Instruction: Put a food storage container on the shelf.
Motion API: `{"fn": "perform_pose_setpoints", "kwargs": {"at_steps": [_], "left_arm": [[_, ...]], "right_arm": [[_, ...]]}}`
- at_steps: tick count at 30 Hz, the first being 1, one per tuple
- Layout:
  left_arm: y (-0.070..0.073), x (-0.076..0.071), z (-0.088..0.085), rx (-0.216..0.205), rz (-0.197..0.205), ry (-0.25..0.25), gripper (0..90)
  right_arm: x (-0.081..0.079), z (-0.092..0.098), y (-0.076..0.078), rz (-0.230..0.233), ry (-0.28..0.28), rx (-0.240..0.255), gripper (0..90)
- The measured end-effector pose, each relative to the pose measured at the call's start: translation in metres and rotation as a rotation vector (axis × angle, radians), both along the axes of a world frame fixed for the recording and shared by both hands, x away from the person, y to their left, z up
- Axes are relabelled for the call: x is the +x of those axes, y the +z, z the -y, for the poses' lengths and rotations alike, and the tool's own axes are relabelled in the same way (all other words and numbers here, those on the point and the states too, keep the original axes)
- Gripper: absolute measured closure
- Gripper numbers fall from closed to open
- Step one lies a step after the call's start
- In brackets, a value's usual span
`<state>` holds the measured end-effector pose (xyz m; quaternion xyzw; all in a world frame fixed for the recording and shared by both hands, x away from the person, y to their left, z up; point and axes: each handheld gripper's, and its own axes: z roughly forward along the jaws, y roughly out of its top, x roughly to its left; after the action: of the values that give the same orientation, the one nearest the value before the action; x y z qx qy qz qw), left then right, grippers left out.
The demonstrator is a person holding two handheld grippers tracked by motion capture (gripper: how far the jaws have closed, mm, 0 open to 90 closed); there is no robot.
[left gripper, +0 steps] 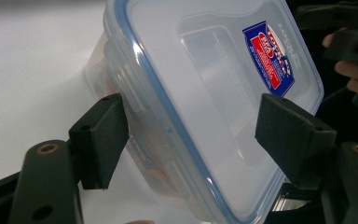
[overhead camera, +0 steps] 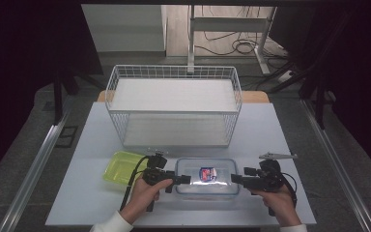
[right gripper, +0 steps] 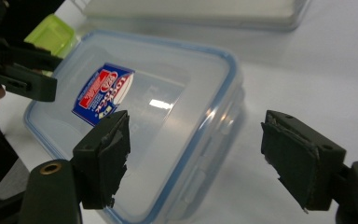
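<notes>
Sitting near the front edge of the tabletop (overhead camera: pixel 270 130), the clear food container (overhead camera: pixel 206 178) has its blue-sealed lid on and a red-and-blue label on top; something reddish shows dimly through its wall. The left gripper (overhead camera: pixel 187 179) straddles its left end, jaws apart, pads not pressing. The right gripper (overhead camera: pixel 234 179) stands at its right end, jaws wide with 1 over the lid corner. A lime-green lid (overhead camera: pixel 120 166) lies just left. Behind stands a white wire basket (overhead camera: pixel 174 104) holding 2 flat white shelves.
</notes>
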<state>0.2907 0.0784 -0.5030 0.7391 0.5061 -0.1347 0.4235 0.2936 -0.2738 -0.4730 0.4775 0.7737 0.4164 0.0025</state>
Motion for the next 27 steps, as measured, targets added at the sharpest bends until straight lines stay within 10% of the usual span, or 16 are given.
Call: {"fn": "perform_pose_setpoints", "kwargs": {"at_steps": [27], "left_arm": [[0.004, -0.009, 0.001, 0.031, 0.062, -0.011, 26.4]], "right_arm": [[0.016, 0.005, -0.019, -0.192, 0.03, 0.173, 35.8]]}}
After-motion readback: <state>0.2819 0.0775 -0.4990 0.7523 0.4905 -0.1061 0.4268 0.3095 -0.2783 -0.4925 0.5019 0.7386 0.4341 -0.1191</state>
